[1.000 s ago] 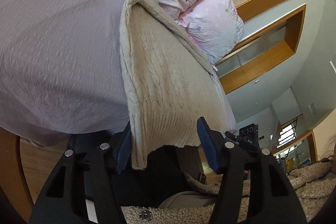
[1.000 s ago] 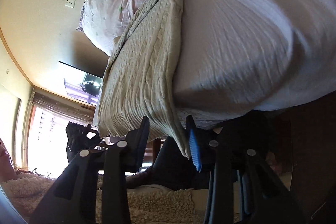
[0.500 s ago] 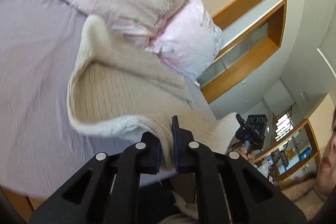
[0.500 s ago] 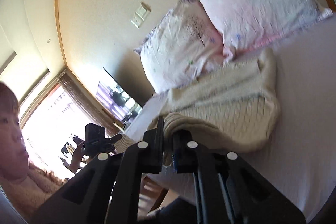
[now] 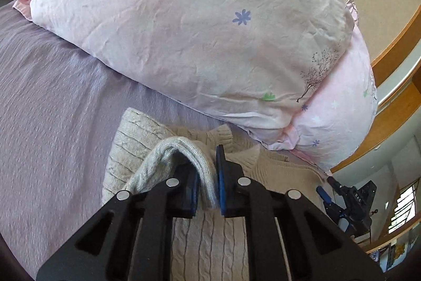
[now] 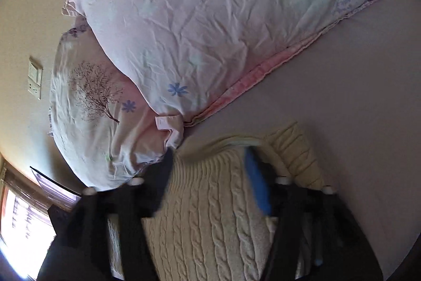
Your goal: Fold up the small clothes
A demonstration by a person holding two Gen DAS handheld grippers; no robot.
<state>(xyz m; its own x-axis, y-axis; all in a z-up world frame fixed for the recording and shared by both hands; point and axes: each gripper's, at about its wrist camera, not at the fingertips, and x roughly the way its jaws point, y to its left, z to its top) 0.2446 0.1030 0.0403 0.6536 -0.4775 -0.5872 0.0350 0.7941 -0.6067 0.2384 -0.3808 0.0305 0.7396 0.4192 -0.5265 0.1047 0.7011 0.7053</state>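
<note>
A cream cable-knit sweater (image 5: 210, 238) lies on the lilac bed sheet (image 5: 52, 123), folded over on itself near the pillows. My left gripper (image 5: 206, 181) is shut on a folded edge of the sweater, which bulges up between the blue pads. In the right wrist view the sweater (image 6: 210, 215) lies flat under my right gripper (image 6: 210, 170), whose jaws stand wide apart with nothing between them; the fingers (image 6: 256, 181) are motion-blurred. The right gripper also shows at the right edge of the left wrist view.
Two pink flower-print pillows (image 5: 197, 30) lie just beyond the sweater, also in the right wrist view (image 6: 197, 30). A wall with a switch plate (image 6: 34, 80) is at the left. A wooden frame (image 5: 392, 49) runs at the right.
Both grippers carried the sweater's hem up and forward toward the pillows, folding it over. The right gripper, shut on the hem half a second ago, has opened and let go.
</note>
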